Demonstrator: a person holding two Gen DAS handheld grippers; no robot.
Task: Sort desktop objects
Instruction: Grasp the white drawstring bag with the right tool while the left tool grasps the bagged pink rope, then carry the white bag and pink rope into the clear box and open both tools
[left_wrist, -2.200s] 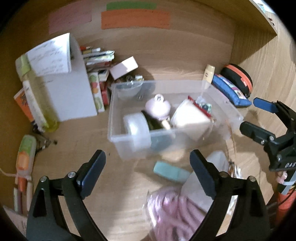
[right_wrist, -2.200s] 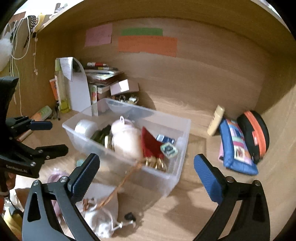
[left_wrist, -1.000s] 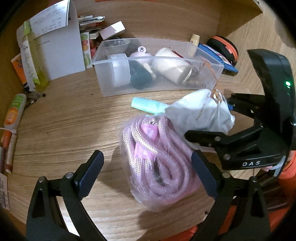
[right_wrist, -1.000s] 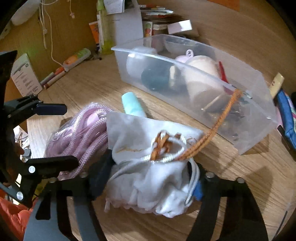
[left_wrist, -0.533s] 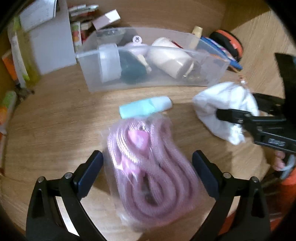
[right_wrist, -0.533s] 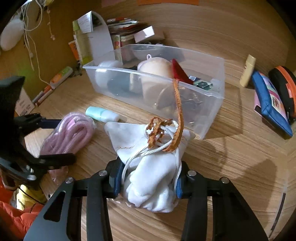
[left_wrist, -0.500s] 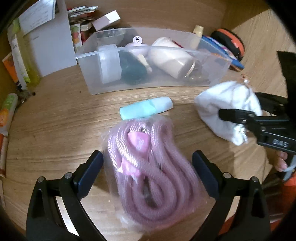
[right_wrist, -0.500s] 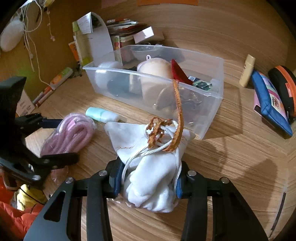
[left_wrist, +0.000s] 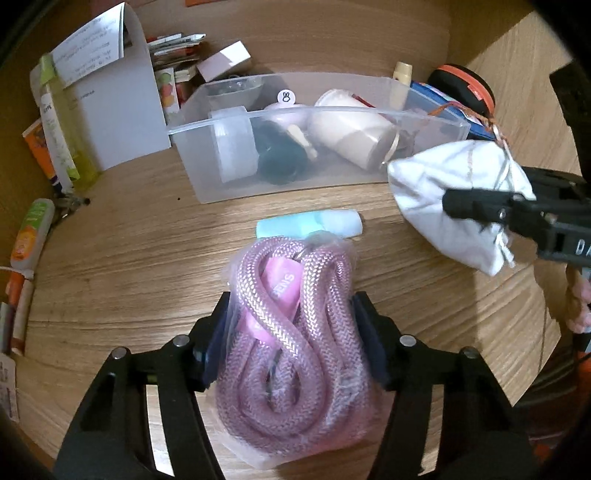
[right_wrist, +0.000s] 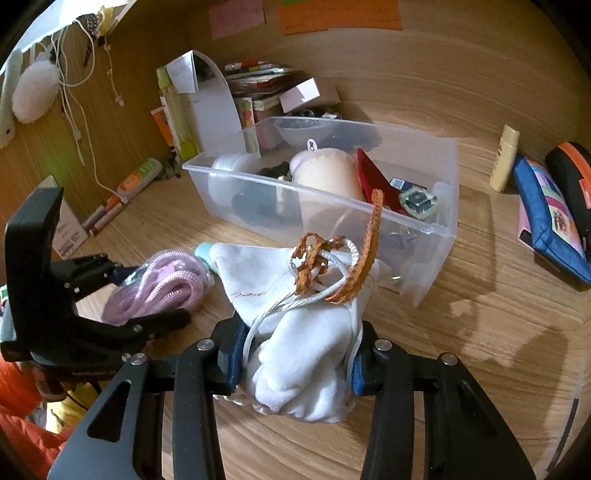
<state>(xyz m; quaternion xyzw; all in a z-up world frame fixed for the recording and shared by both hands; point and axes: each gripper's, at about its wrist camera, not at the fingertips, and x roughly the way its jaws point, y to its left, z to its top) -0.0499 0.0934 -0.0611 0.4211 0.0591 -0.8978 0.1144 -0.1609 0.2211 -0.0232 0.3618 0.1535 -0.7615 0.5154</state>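
Observation:
My left gripper (left_wrist: 293, 343) is shut on a clear bag of coiled pink rope (left_wrist: 295, 332) on the wooden desk; the bag also shows in the right wrist view (right_wrist: 159, 291). My right gripper (right_wrist: 295, 356) is shut on a white drawstring pouch (right_wrist: 303, 332) with an orange cord, held above the desk in front of the bin; the pouch also shows at the right of the left wrist view (left_wrist: 454, 199). A clear plastic bin (left_wrist: 332, 114) holds a tape roll, a cream cup and other small items. A mint tube (left_wrist: 310, 227) lies between the rope and the bin.
A white folder and books (left_wrist: 122, 103) stand at the back left. Pens and tubes (left_wrist: 29, 236) lie along the left edge. A blue pouch (right_wrist: 546, 218), a black-orange case (right_wrist: 570, 173) and a cream bottle (right_wrist: 504, 158) sit at the right.
My left gripper has closed its fingers around the bag of pink rope. My right gripper still holds the white pouch and has lifted it slightly toward the bin.

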